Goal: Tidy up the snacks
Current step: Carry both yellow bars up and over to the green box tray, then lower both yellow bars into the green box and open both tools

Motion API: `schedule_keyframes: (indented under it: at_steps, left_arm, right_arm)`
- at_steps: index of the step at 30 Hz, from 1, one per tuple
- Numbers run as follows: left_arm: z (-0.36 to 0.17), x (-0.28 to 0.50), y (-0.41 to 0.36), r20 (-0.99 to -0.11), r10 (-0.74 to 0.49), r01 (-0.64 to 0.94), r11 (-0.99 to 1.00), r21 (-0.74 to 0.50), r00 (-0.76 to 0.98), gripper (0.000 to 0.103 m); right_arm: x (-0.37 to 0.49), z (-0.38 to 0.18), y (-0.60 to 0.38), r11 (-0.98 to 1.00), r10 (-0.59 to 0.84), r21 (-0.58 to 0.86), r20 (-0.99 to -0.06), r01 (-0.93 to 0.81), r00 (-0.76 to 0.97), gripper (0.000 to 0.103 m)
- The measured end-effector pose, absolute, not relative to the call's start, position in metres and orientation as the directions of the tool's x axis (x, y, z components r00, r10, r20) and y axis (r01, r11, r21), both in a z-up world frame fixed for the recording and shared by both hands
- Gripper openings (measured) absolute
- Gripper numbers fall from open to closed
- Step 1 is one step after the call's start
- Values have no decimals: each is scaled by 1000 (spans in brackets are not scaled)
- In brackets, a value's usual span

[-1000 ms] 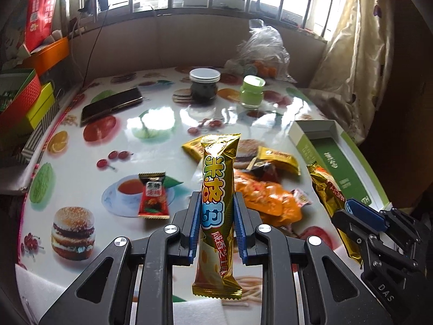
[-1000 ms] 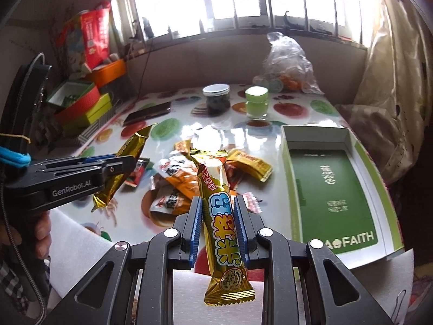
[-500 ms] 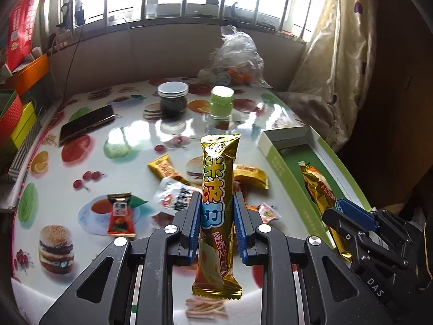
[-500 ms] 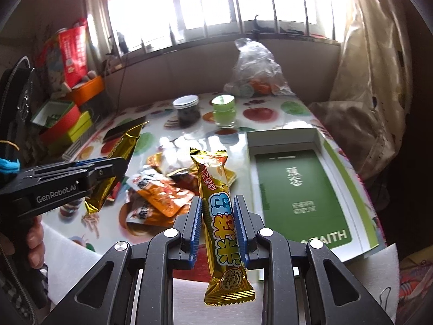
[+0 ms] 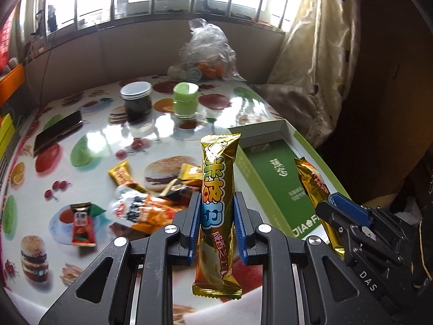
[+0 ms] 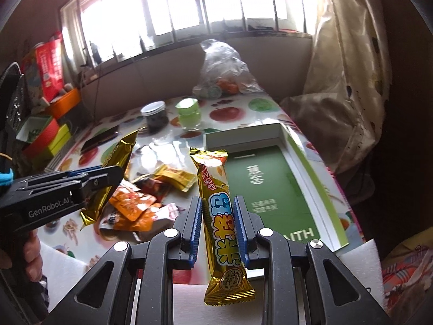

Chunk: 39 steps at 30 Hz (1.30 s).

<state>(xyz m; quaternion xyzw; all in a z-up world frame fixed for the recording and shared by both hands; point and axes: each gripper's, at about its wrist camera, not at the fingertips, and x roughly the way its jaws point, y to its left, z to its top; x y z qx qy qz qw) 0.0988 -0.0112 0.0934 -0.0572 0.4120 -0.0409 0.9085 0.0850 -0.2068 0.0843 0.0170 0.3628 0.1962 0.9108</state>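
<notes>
I've got a gold snack bar [image 5: 217, 211] clamped mid-length in left gripper [image 5: 217, 226], its twin [image 6: 220, 224] in right gripper [image 6: 217, 227], both beside green box [image 6: 273, 189]. Light, crinkly, slippery foil; mid-body grip suits.

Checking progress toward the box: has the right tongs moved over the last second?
Yes. The right tongs, shut on a gold snack bar, have swung right toward the green box, which now lies straight ahead rather than off to the side.

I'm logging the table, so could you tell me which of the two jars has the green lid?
The green-lidded jar, right of the dark jar with the pale lid.
</notes>
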Motion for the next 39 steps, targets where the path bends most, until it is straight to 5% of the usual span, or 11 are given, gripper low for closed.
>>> schedule_keyframes:
  at_steps: [39]
  left_arm:
    - [34,167,-100,-839,-255,116,967,-227,481,24]
  right_arm:
    - [150,36,-264,968,239,135,-749,-211,618,21]
